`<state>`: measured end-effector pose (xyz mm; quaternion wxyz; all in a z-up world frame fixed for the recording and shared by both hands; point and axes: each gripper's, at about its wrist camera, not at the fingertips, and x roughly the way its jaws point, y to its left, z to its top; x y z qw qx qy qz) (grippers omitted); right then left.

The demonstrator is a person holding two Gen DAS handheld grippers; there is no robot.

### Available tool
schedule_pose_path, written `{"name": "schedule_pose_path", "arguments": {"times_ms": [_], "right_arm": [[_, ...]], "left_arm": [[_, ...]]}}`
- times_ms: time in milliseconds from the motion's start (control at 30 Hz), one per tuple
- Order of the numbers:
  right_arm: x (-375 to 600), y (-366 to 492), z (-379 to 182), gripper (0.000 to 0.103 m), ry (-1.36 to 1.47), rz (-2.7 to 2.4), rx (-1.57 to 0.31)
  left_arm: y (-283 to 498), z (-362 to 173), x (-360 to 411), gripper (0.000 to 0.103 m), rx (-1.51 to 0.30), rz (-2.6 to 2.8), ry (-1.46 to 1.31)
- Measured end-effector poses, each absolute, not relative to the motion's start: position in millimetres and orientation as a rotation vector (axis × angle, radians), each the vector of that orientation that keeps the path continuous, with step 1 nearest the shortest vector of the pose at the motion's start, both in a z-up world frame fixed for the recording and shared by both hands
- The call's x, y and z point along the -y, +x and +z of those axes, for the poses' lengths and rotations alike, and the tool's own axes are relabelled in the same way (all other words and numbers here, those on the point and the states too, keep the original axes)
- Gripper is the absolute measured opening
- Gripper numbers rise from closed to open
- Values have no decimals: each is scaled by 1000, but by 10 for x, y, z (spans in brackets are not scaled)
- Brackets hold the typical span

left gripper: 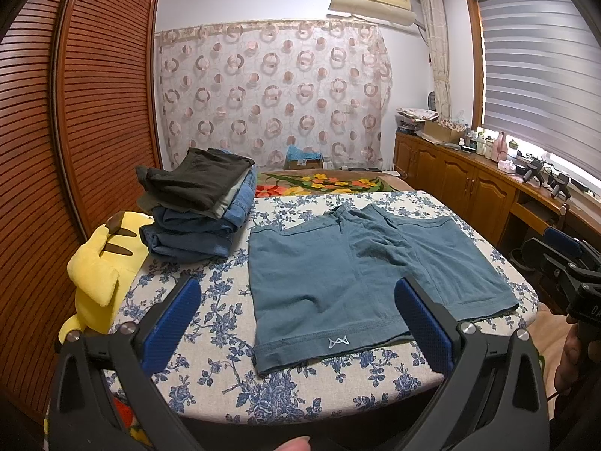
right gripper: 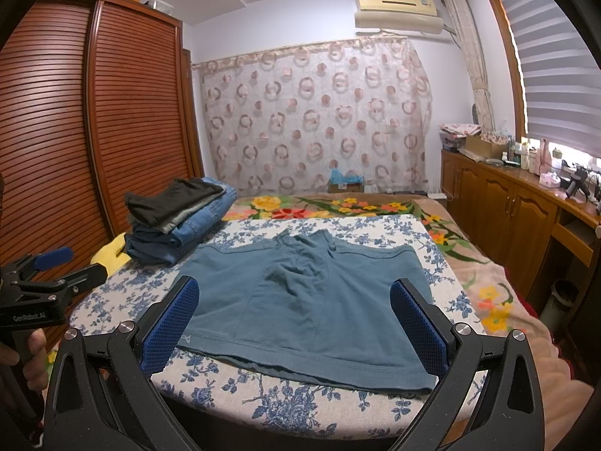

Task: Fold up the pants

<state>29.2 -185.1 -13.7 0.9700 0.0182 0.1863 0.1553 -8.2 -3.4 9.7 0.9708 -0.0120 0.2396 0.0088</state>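
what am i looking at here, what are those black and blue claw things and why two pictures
Each claw is a handheld gripper with a camera on it; a person holds one in each hand. One picture looks along the left gripper, the other along the right gripper. Both stand open and hold nothing. Each camera also catches the other gripper at its picture's edge. In front of them lie teal shorts, spread flat on a flowered cloth, not yet folded. To the left sits a stack of folded clothes, with a yellow plush toy beside it.
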Motion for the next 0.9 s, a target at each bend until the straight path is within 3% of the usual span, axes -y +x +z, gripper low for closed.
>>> {"name": "schedule_pose_path", "arguments": {"times_ms": [333,900], "right_arm": [[1845,396,-186,103,19,316,-426],[2050,794,-771,103,-21,291,-574]], "left_arm": [[71,-156,-21,103,-562,11,-32],[280,-638,-409,103,-669,17,-88]]}}
